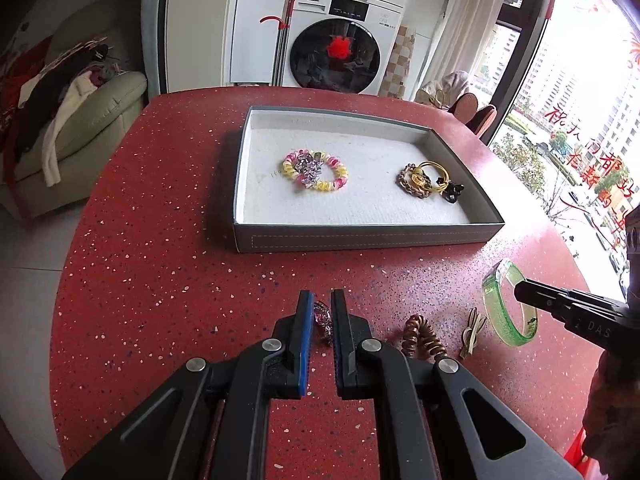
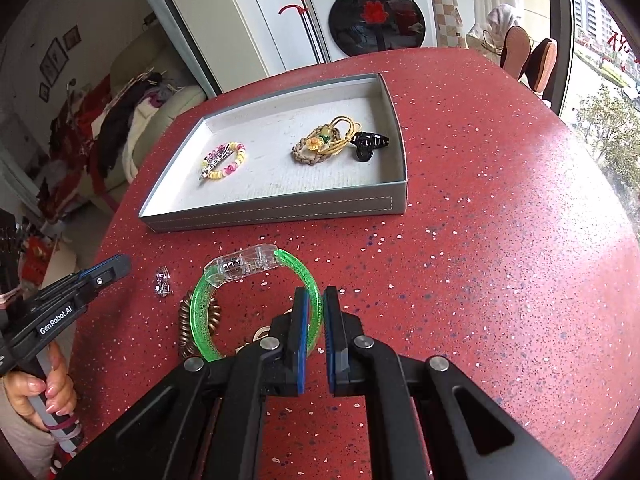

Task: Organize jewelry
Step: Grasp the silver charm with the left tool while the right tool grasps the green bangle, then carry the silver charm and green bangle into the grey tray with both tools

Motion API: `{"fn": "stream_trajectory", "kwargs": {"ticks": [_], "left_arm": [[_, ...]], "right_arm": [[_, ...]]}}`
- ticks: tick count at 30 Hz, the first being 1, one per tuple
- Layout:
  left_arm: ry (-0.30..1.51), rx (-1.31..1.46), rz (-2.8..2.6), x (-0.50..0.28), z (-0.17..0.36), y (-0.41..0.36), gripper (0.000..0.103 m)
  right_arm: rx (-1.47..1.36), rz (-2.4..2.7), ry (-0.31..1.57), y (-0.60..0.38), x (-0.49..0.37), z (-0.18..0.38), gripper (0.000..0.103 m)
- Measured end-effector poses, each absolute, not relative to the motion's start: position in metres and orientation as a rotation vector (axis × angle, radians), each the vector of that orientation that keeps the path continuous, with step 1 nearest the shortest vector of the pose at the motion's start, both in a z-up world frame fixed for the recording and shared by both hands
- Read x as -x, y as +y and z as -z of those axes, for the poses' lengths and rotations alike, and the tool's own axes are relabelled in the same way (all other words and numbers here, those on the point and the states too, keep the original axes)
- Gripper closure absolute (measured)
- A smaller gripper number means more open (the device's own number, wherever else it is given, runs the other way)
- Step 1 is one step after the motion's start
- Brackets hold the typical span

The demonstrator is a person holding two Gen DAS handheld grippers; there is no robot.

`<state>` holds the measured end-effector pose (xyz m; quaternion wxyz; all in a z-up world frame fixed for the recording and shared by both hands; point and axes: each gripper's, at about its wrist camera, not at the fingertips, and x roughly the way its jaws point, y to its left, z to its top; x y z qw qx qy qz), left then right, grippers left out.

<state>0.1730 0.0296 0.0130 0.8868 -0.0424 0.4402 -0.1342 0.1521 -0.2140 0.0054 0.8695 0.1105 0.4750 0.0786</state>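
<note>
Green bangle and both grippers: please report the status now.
Right gripper shut on green bangle, tilted up off the table. Left gripper open around small crystal piece, not shut. Tray ahead, path open.

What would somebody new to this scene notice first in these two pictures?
Probably the bright green bangle standing out on the speckled red table, with the right gripper closed on its rim. Next, the grey tray farther back, holding a pink and yellow coil bracelet on its left and a tangle of brown and yellow pieces on its right. The left gripper straddles a small sparkly clip on the table.
</note>
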Motion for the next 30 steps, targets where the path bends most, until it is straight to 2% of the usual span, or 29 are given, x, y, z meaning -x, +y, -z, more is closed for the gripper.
{"fn": "stream_trajectory", "kwargs": {"ticks": [4, 5, 6, 14, 17, 19, 22, 23, 30], "left_arm": [[0.918, 0.073, 0.199, -0.171, -0.008, 0.027, 0.072], [0.926, 0.073, 0.193, -0.171, -0.005, 0.026, 0.046], [0.928, 0.073, 0.179, -0.171, -0.003, 0.026, 0.000], [0.937, 0.028, 0.089, -0.180, 0.007, 0.020, 0.000], [0.981, 0.002, 0.080, -0.186, 0.019, 0.013, 0.009], [0.999, -0.015, 0.099, -0.187, 0.024, 0.008, 0.024], [0.980, -0.024, 0.140, -0.182, 0.023, 0.004, 0.055], [0.979, -0.027, 0.161, -0.182, 0.023, 0.003, 0.073], [0.964, 0.014, 0.227, -0.177, 0.014, 0.007, 0.075]], "right_arm": [[-0.253, -0.171, 0.999, -0.215, -0.150, -0.003, 0.095], [-0.255, -0.172, 0.998, -0.215, -0.149, -0.003, 0.095], [-0.256, -0.173, 0.997, -0.216, -0.148, -0.003, 0.095], [-0.276, -0.174, 0.986, -0.221, -0.144, -0.004, 0.095], [-0.278, -0.173, 0.984, -0.221, -0.143, -0.004, 0.095], [-0.281, -0.173, 0.980, -0.222, -0.143, -0.005, 0.095], [-0.282, -0.175, 0.973, -0.223, -0.141, -0.007, 0.095], [-0.283, -0.175, 0.971, -0.223, -0.141, -0.008, 0.095], [-0.287, -0.177, 0.951, -0.223, -0.143, -0.015, 0.095]]}}
